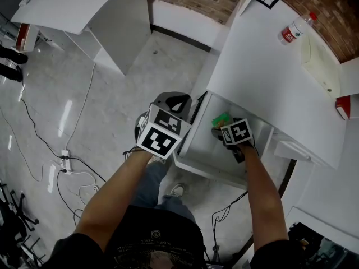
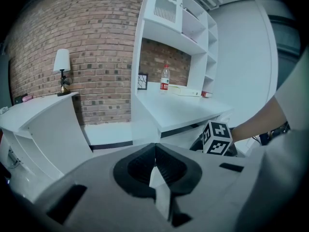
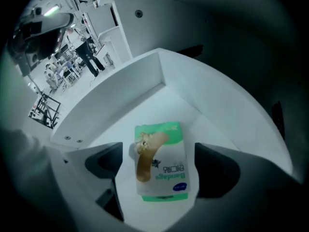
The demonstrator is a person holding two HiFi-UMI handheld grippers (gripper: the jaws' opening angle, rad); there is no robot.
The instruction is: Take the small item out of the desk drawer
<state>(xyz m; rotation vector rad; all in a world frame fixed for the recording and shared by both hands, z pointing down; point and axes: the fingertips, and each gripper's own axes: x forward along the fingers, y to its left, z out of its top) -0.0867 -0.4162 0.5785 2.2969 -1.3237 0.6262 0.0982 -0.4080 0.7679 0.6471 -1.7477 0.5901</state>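
Observation:
The white desk drawer (image 1: pixel 197 157) stands pulled out under the desk top (image 1: pixel 263 77). In it lies a small green and white bandage box (image 1: pixel 222 119), flat on the drawer floor (image 3: pixel 145 105). My right gripper (image 1: pixel 220 130) reaches down into the drawer, open. In the right gripper view the bandage box (image 3: pixel 161 158) sits between the two spread fingers (image 3: pixel 104 162) of my right gripper (image 3: pixel 161 167), and I cannot tell whether they touch it. My left gripper (image 1: pixel 177 100) hovers left of the drawer, shut and empty. In its own view the left gripper (image 2: pixel 155 162) has its jaws pressed together.
A water bottle (image 1: pixel 295 28), a long white tray (image 1: pixel 321 66) and a red and white box (image 1: pixel 343 106) stand on the desk top. Another white desk (image 1: pixel 84 10) is at the far left. Cables and a power strip (image 1: pixel 66 161) lie on the floor at left.

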